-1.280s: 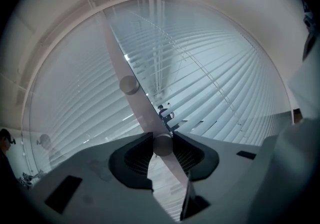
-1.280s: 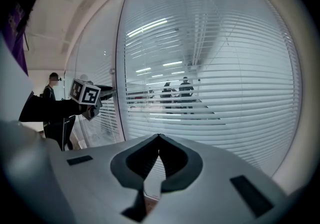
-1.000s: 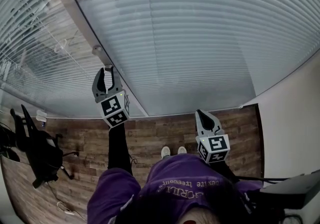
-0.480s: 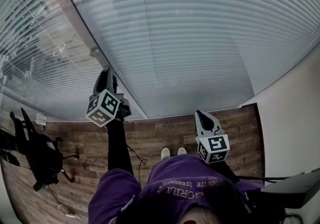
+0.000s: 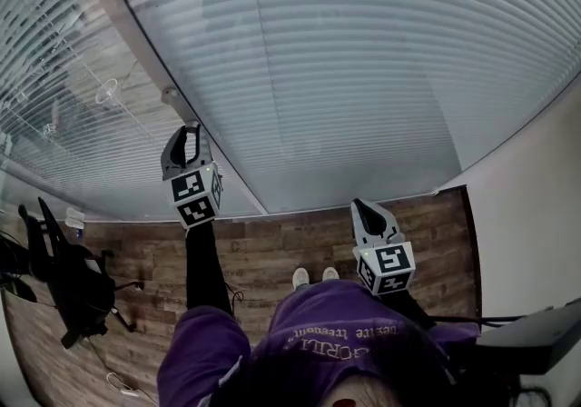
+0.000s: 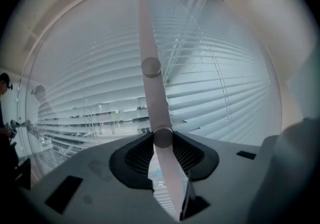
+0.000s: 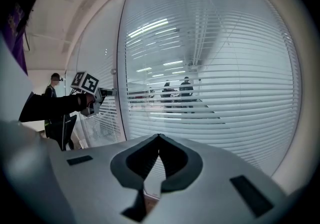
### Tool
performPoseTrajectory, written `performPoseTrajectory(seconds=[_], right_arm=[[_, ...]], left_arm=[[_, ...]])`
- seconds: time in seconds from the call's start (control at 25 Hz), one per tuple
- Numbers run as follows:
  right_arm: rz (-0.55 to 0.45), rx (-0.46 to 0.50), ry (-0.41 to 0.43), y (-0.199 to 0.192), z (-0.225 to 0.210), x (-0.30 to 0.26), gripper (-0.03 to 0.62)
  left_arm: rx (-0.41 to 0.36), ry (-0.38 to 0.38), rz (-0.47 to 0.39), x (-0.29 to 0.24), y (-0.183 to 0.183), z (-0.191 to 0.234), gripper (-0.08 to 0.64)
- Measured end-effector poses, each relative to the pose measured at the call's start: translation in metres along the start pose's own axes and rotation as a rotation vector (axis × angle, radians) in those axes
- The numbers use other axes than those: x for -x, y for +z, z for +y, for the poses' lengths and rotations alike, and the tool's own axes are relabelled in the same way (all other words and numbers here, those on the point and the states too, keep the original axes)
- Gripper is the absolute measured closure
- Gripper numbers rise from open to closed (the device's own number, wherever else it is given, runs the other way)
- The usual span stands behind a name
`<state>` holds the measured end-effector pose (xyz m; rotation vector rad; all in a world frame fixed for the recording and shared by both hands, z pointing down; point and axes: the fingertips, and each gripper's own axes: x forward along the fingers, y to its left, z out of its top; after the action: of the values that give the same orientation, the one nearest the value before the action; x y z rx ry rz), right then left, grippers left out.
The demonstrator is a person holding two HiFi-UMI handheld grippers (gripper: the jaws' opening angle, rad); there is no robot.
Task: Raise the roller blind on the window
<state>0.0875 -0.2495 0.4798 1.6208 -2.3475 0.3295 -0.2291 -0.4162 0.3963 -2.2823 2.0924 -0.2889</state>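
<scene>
Left gripper view: left gripper (image 6: 162, 137) apparently clenched on the wand (image 6: 150, 68); right gripper (image 7: 159, 136) closed, empty, facing the blind (image 7: 225, 93).

Blind (image 5: 363, 78) white-grey w/ horiz. slat stripes; wand (image 6: 156, 103) pale pinkish-grey; floor (image 5: 272, 251) brown wood-plank pattern; sweatshirt (image 5: 309, 323) purple w/ white lettering.

Blind (image 5: 363, 78): 12 o'clock from the person, ahead of both grippers.
Post (image 5: 136, 42): 11 o'clock, between the blind and a second blind (image 5: 64, 124) at 10 o'clock.
Wand (image 6: 155, 103): before the post, between the left gripper's jaws.
Left gripper (image 5: 184, 134): 11 o'clock, at the post.
Right gripper (image 5: 360, 205): 1 o'clock, nearer the person, apart from the blind.
Chair (image 5: 68, 282): 9 o'clock, on the floor (image 5: 272, 251).
Wall (image 5: 536, 214): 2 o'clock, right of the blind.
</scene>
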Motion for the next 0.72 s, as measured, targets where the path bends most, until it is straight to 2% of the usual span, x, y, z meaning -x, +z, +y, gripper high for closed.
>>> performPoseTrajectory(seconds=[0.12,0.4,0.6,0.72], right_arm=[[0.000,-0.005,-0.003,0.0006,-0.0001,0.0000,0.594],[-0.001,0.000,0.003,0.0017,0.0033,-0.0020,0.594],[0.000,0.005,0.011,0.0055,0.0064,-0.0073,0.594],[0.002,0.005,0.014,0.0043,0.0049,-0.0058,0.594]], left_arm=[[-0.079,0.005,0.011,-0.0001,-0.0005,-0.0004,0.437],[-0.211,-0.003,0.028,0.0011,0.0009,-0.0031,0.437],[-0.277,0.012,0.038,-0.0019,-0.0052,0.0022,0.438],[-0.362,0.027,0.045,-0.0009,-0.0053,-0.0010,0.437]])
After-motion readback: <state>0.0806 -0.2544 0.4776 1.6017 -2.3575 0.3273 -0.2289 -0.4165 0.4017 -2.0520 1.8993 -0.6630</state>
